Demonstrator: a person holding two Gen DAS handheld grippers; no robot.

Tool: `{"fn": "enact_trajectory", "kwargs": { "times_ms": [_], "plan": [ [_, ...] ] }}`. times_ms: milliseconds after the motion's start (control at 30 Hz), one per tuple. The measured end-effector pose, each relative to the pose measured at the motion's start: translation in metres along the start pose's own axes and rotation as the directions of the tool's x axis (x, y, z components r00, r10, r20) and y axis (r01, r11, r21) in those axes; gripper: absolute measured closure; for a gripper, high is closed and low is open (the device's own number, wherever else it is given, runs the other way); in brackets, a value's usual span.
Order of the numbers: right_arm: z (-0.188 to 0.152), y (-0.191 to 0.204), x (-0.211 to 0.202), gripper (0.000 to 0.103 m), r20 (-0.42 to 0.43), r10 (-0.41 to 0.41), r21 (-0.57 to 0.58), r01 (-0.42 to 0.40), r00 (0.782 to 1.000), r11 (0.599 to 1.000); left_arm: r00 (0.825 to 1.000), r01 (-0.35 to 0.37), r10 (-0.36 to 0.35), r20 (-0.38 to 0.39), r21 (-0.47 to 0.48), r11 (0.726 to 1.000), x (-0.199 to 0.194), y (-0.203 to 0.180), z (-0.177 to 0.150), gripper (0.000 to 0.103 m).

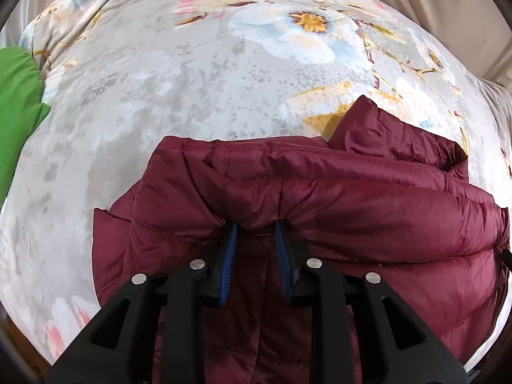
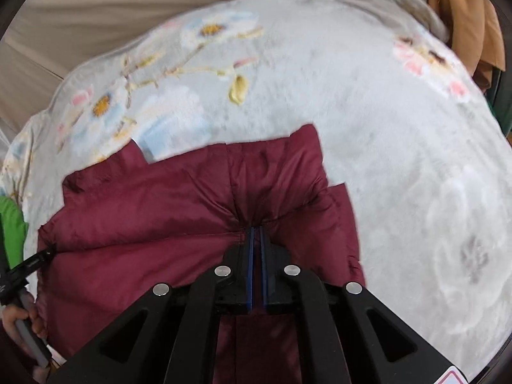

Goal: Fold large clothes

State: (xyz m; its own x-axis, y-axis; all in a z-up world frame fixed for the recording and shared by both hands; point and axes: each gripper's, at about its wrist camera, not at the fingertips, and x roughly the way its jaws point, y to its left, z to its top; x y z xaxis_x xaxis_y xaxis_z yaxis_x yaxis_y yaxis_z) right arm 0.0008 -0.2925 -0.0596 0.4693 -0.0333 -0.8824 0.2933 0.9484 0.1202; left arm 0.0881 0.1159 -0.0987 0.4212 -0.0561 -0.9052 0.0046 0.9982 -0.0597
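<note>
both grippers are on the maroon puffer jacket [image 1: 352, 211], which lies on the floral blanket [image 1: 166, 96]: left gripper [image 1: 256, 227] jaws pinching a thick fold, right gripper [image 2: 257, 228] jaws pressed almost together on a thin edge. a green cloth [image 1: 16, 112] sits beyond the jacket's left side.

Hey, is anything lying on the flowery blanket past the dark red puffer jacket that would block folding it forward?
Nothing visible does. Both grippers, left and right, already pinch the maroon quilted puffer jacket, and the floral blanket beyond is bare. A green garment lies off at its edge.
</note>
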Motion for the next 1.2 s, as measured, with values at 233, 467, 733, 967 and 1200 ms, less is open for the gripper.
{"fn": "enact_trajectory", "kwargs": {
  "times_ms": [233,467,733,967,1200],
  "plan": [
    [0.005,-0.001,0.000,0.099,-0.014,0.017,0.034,-0.016,1.000,0.999,0.999,-0.049,0.049,-0.003,0.030,0.998,0.002,-0.008,0.000,0.079],
    [0.032,-0.006,0.013,0.099,0.014,-0.015,0.068,0.014,1.000,0.998,0.999,-0.052,0.052,-0.004,0.030,0.998,0.002,-0.009,0.000,0.079],
    [0.022,-0.003,0.053,0.103,-0.012,-0.076,-0.014,0.076,0.997,0.997,0.999,-0.042,0.042,-0.011,0.036,0.998,0.008,-0.008,-0.002,0.079],
    [0.033,-0.004,0.015,0.096,0.020,-0.035,0.049,0.034,0.999,0.998,0.999,0.036,-0.036,-0.016,0.003,0.999,-0.002,0.007,0.002,0.079],
    [-0.010,0.067,-0.052,0.093,0.007,0.186,-0.066,-0.185,0.983,0.981,0.993,0.113,-0.109,0.040,-0.129,0.985,-0.063,0.057,-0.027,0.062]
  ]
}}
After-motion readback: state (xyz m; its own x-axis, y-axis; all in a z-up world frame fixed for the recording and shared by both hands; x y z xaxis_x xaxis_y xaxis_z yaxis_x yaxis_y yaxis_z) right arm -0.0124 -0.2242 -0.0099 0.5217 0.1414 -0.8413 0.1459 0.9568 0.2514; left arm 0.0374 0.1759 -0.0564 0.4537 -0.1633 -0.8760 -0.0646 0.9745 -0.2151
